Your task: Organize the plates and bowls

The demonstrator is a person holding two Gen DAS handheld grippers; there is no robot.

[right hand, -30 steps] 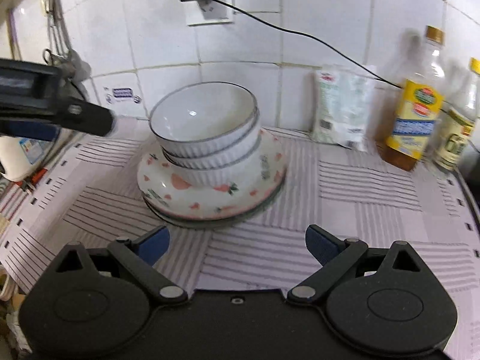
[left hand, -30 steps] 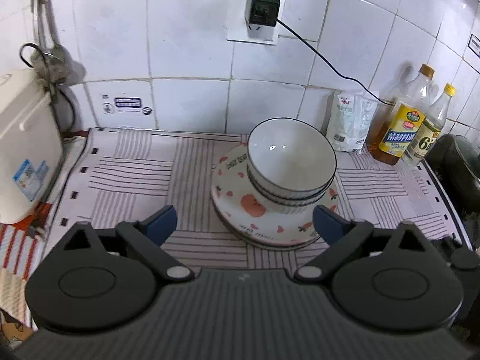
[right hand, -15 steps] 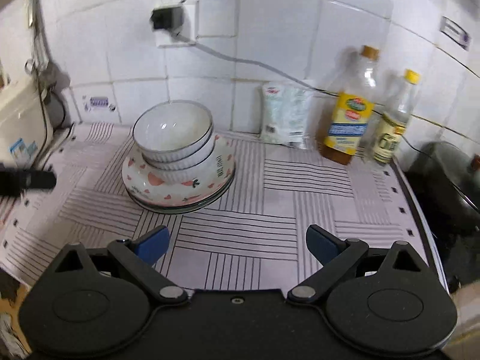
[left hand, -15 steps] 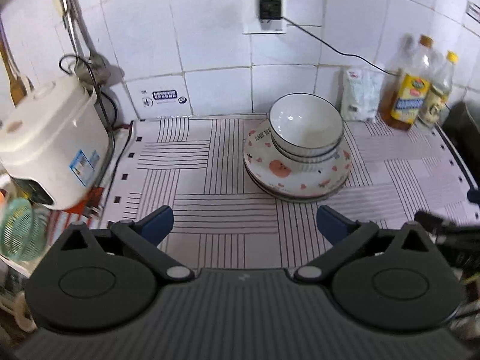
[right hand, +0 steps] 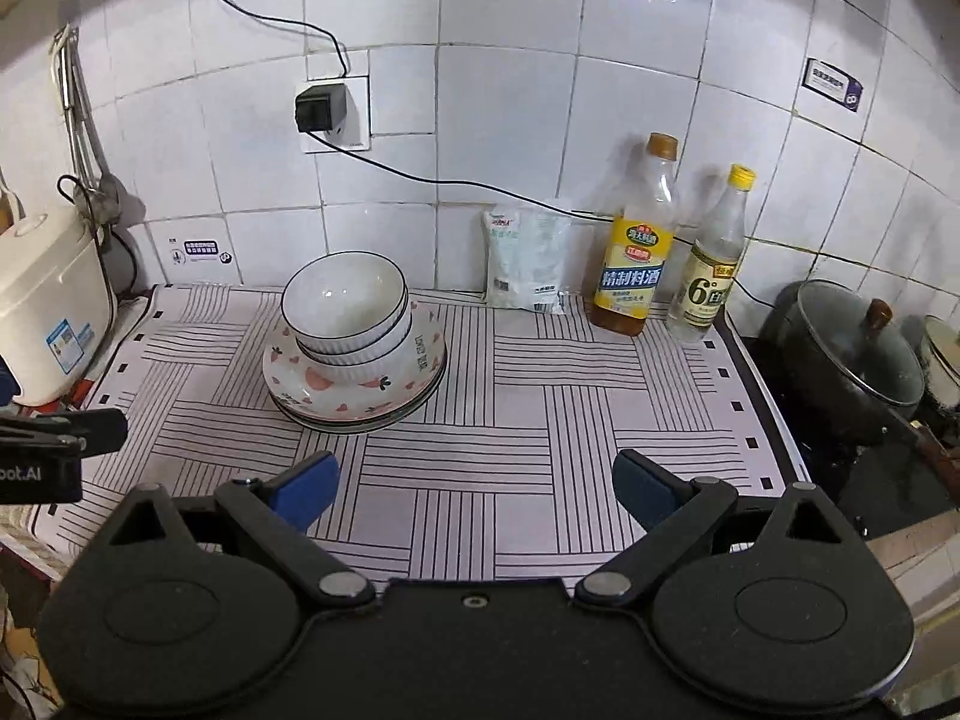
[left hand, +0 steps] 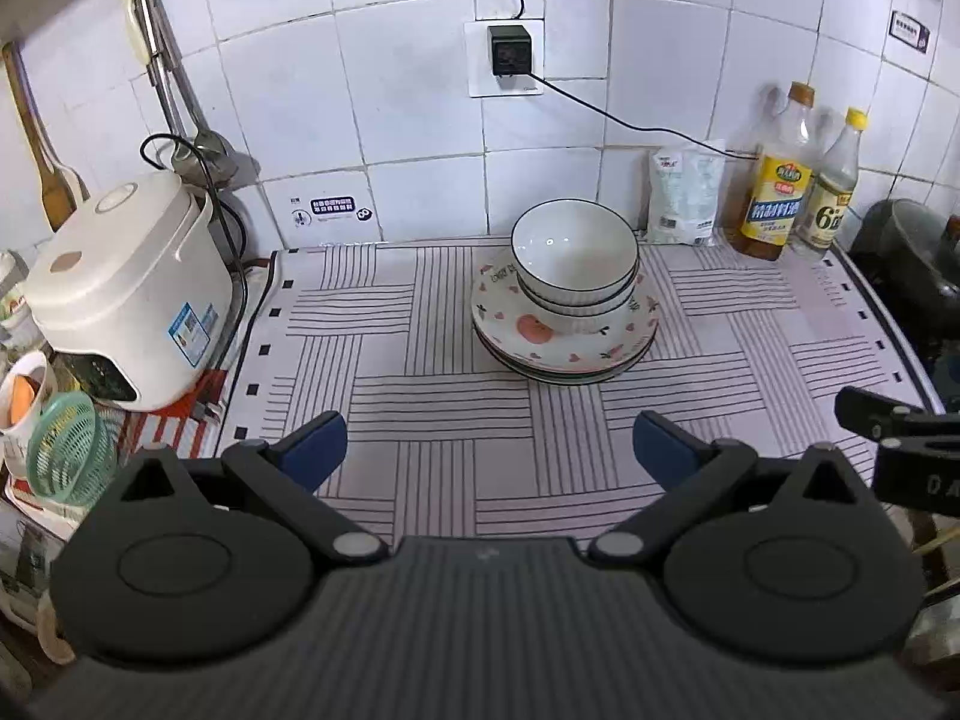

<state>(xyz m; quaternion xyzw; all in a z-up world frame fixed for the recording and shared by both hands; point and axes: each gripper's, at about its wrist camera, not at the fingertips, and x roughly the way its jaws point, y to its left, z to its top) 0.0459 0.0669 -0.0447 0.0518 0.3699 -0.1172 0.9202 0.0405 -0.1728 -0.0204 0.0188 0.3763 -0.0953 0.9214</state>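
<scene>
Stacked white ribbed bowls [left hand: 573, 261] with dark rims sit on a stack of strawberry-print plates [left hand: 540, 345] on the striped mat; the bowls [right hand: 345, 306] and plates [right hand: 360, 393] also show in the right wrist view. My left gripper [left hand: 489, 447] is open and empty, well back from the stack near the mat's front edge. My right gripper [right hand: 477, 483] is open and empty, also back from the stack and to its right. The right gripper's body shows at the right edge of the left wrist view [left hand: 900, 450].
A white rice cooker [left hand: 120, 300] stands at the left with a green basket [left hand: 63, 450] in front. A salt bag [right hand: 528, 261] and two bottles [right hand: 636, 240] stand at the back right. A lidded dark pot [right hand: 852, 360] sits on the stove at the right.
Both grippers have pulled back and up from the stack, so more of the counter shows. The bowls and plates have not moved.
</scene>
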